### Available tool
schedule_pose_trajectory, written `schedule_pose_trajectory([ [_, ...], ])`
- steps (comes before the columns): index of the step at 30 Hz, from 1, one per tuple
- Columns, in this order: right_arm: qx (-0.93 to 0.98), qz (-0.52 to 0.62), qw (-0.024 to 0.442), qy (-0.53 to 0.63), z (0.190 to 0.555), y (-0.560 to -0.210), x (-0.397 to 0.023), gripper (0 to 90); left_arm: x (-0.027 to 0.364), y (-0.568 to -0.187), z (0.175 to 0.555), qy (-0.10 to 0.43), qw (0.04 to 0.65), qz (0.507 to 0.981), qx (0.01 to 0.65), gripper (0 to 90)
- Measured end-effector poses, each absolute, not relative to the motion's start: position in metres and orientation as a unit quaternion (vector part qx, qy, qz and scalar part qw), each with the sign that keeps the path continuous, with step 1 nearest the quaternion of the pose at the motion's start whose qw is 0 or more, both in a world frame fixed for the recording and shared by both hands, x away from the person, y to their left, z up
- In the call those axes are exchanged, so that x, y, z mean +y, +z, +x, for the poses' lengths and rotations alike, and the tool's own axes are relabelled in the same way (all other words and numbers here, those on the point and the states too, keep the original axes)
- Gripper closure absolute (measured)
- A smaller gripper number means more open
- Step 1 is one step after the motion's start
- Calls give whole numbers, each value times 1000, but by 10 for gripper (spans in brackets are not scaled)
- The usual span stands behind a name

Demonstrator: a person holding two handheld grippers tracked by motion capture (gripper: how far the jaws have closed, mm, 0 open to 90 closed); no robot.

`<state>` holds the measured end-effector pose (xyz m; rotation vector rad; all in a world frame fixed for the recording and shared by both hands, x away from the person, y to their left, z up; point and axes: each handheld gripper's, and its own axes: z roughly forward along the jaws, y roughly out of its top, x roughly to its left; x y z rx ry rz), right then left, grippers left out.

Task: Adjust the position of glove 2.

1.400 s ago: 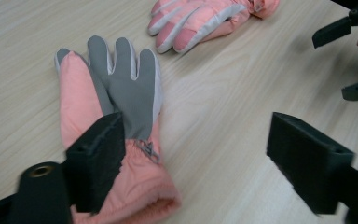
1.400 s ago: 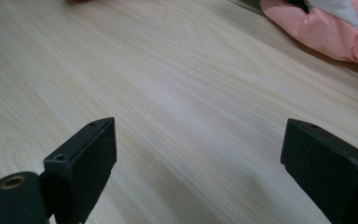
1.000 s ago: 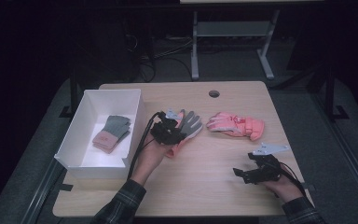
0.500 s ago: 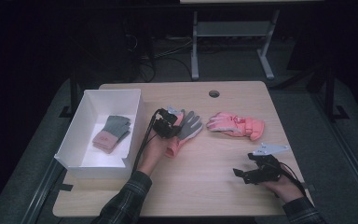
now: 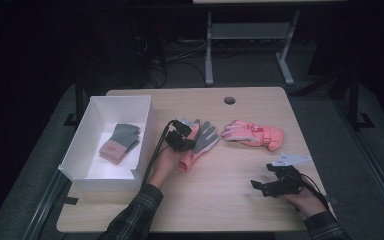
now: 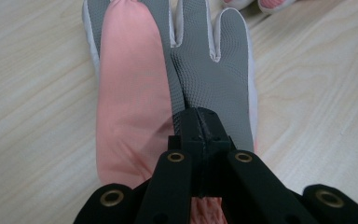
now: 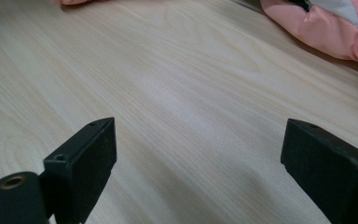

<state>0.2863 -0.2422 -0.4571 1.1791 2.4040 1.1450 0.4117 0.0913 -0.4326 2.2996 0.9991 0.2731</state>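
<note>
Pink-and-grey glove (image 6: pixel 177 79) pinched mid-table by the left gripper (image 6: pixel 199 122), jaws clamped on its fabric.
A slip was judged likely if lifted: only a thin fold was caught. Soft pink cloth and dimpled grey palm were noted; the right gripper (image 7: pixel 196 172) was rested on pale wood, jaws apart; a white box (image 5: pixel 80 150) was seen nearby.

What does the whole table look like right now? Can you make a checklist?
Surface: pale wooden table with a round hole near the far edge.
Job's things: pink-and-grey glove flat on the table; white box with another glove inside.
Clutter: puffy pink glove lying to the right.
Grippers: left claw pinched shut on the pink-and-grey glove; right claw open, low over bare wood.
Cables: black cable trailing from the left claw.
Surroundings: dark floor, metal stand beyond the table.
</note>
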Motion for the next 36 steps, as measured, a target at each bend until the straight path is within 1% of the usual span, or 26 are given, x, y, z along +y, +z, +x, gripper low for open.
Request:
schedule_pose_trajectory([
  [11, 818, 405, 115, 392, 286, -456, -244, 103, 88, -431, 386, 75, 302, 885, 347, 898],
  [19, 818, 405, 117, 391, 286, -456, -244, 103, 90, -431, 366, 37, 317, 889, 329, 898],
  [24, 818, 406, 119, 390, 285, -456, -244, 103, 86, -431, 345, 15, 323, 892, 315, 898],
  [30, 819, 405, 119, 389, 285, -456, -243, 103, 85, -429, 330, 6, 316, 904, 288, 897],
  [34, 817, 407, 119, 390, 285, -456, -244, 103, 88, -425, 329, 2, 327, 898, 293, 897],
  [36, 817, 409, 118, 390, 285, -456, -245, 103, 92, -418, 330, 17, 340, 891, 301, 897],
])
